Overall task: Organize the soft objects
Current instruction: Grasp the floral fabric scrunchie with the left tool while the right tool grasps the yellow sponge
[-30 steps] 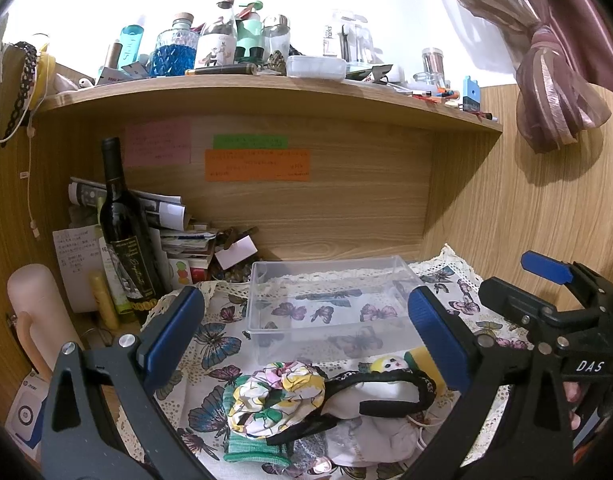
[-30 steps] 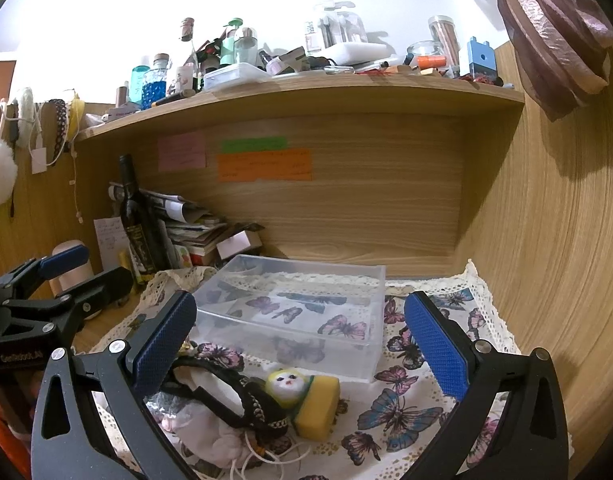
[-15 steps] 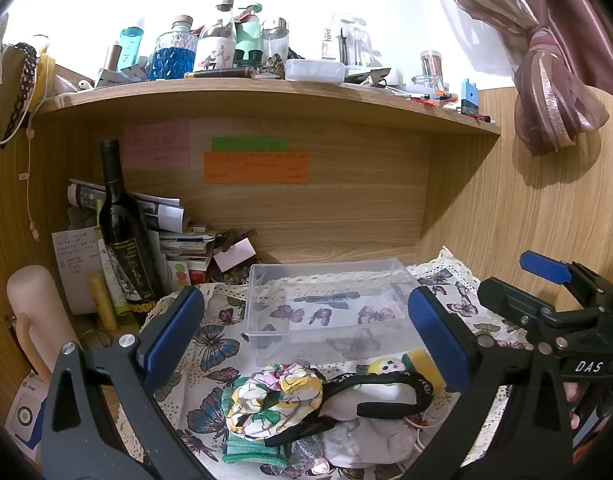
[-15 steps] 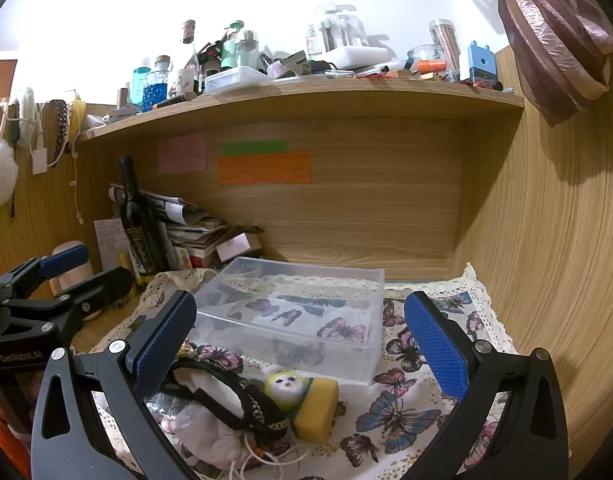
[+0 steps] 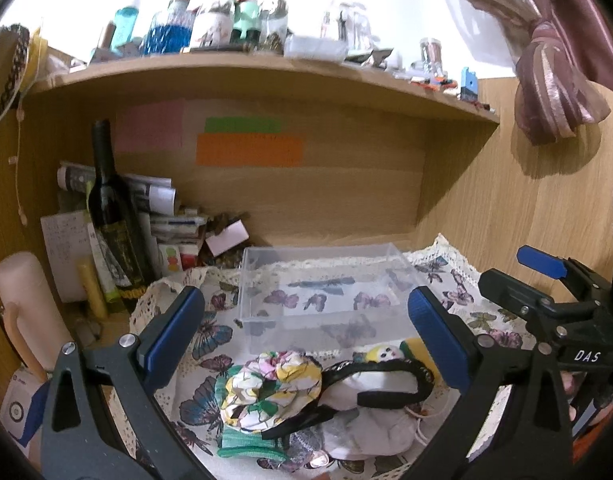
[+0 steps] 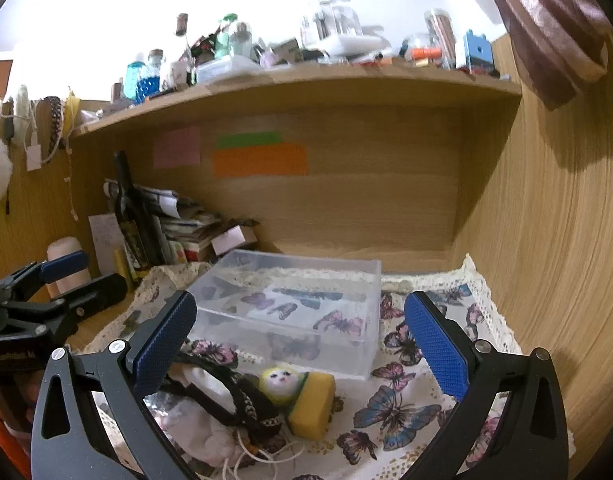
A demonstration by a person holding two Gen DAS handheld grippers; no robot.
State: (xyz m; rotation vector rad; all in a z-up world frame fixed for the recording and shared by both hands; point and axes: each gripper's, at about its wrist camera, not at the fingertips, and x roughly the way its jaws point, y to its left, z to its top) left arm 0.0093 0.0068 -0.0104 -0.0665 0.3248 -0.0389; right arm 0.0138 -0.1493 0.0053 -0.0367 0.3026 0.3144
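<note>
Left wrist view, left to right: dark wine bottle (image 5: 114,220) upright at the back left of the desk nook, papers stacked behind it. Left gripper (image 5: 306,332) spread wide, nothing between its blue pads (image 5: 174,336), hanging above the soft pile. Pile sits on the butterfly cloth (image 5: 210,340), in front of the clear plastic box (image 5: 326,280): floral scrunchie (image 5: 274,388) on top of a green knit band (image 5: 246,440), black strap (image 5: 386,380) looping over a white pouch (image 5: 366,428), small doll sponge (image 5: 390,354) at the right end, near the box front. Box holds nothing soft; only the cloth print shows through. Right gripper (image 5: 542,276) visible at far right edge

Right wrist view: left gripper body at far left, off the cloth. Right gripper (image 6: 298,344) also wide open, empty, above the cloth with the doll sponge (image 6: 302,392) and strap (image 6: 234,396) low between its fingers; box (image 6: 290,300) just behind the sponge, not clearly touching
</note>
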